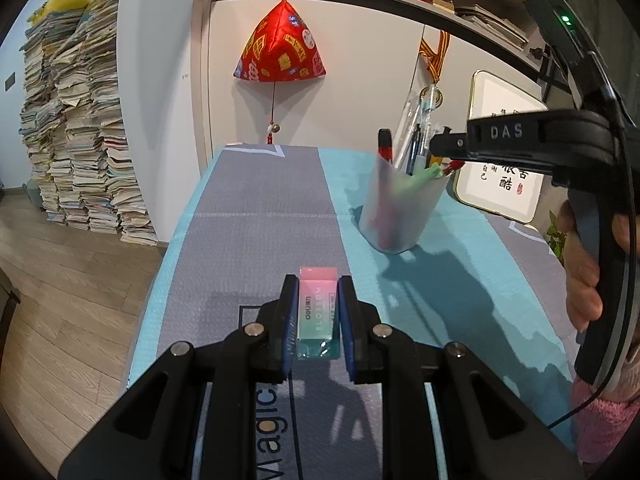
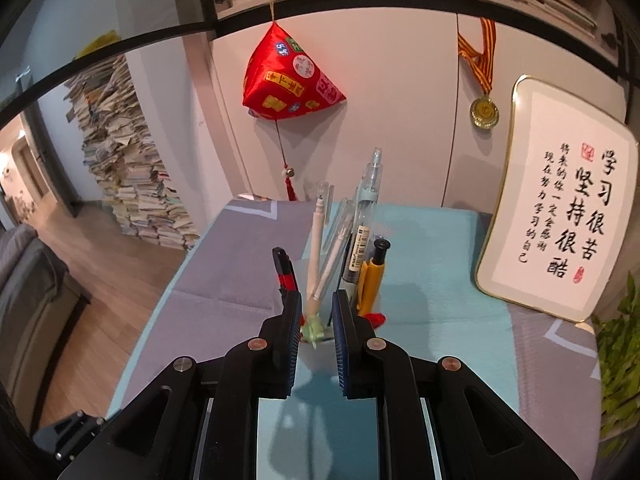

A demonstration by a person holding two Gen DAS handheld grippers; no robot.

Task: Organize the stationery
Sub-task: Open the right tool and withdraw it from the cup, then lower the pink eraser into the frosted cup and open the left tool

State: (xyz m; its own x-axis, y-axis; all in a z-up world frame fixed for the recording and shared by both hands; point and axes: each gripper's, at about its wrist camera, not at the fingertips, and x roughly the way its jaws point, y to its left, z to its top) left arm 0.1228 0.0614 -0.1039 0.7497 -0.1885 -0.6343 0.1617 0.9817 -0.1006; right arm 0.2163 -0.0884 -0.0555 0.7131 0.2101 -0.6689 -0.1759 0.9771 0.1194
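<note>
My left gripper (image 1: pixel 318 284) is shut on a pink-and-green eraser (image 1: pixel 317 312), held just above the grey and teal mat (image 1: pixel 256 200). A translucent pen cup (image 1: pixel 400 208) with several pens stands to the right and further back. My right gripper (image 2: pixel 316 300) is open and empty, its fingers just above the pen cup (image 2: pixel 320 356), straddling the lower end of a white pen (image 2: pixel 316 248). A yellow pen (image 2: pixel 372 280) and a red-and-black cutter (image 2: pixel 286 272) also stand in the cup. The right gripper shows in the left wrist view (image 1: pixel 452 148) over the cup.
A framed calligraphy board (image 2: pixel 556 208) leans on the wall at the right. A red pyramid ornament (image 2: pixel 288 80) and a medal (image 2: pixel 484 112) hang on the wall. A green plant (image 2: pixel 620 344) is at the right edge. Paper stacks (image 1: pixel 80 128) stand on the floor left of the table.
</note>
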